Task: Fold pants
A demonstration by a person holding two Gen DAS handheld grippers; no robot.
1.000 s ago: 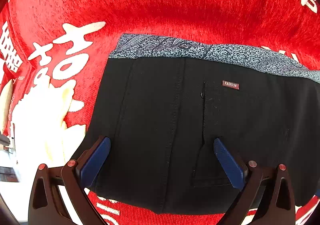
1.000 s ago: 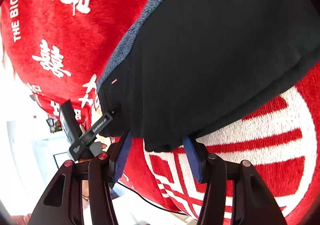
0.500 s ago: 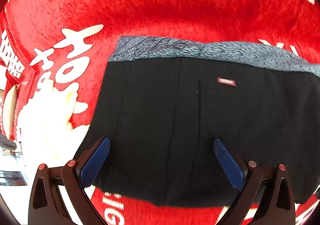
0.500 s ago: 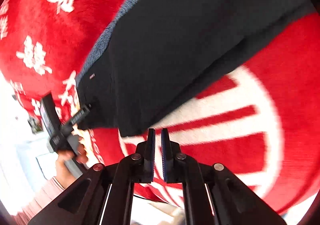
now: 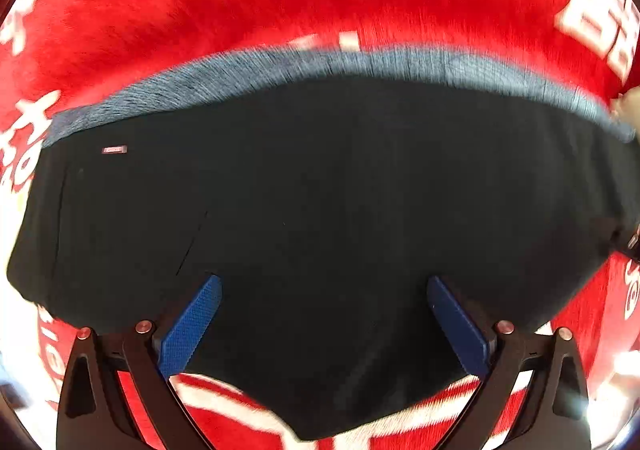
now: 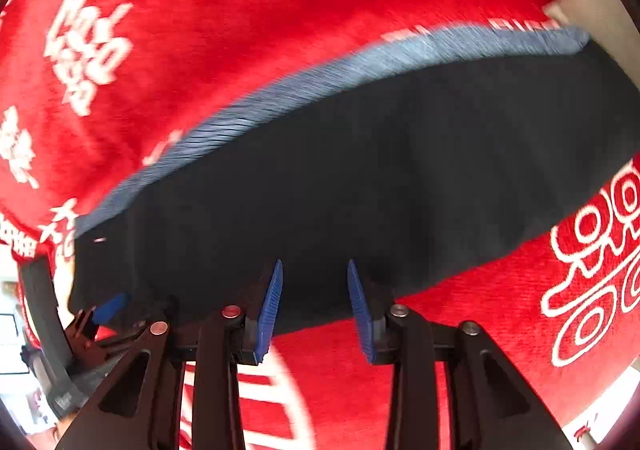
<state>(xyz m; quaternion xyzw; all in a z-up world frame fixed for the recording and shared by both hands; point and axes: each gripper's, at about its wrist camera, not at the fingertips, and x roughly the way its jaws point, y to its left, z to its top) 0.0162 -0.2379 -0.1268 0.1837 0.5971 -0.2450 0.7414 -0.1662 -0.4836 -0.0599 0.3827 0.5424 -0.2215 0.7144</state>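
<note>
Blurring past reading, the pants (image 5: pixel 320 209) label (image 5: pixel 115 149); left gripper (image 5: pixel 324 326) wide, right gripper (image 6: pixel 315 306) reopening, empty.

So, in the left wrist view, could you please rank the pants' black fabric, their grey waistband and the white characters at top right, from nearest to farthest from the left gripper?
1. Black fabric, right under the left gripper.
2. Waistband, along the far edge of the pants.
3. White characters, on the red cloth at top right.
</note>
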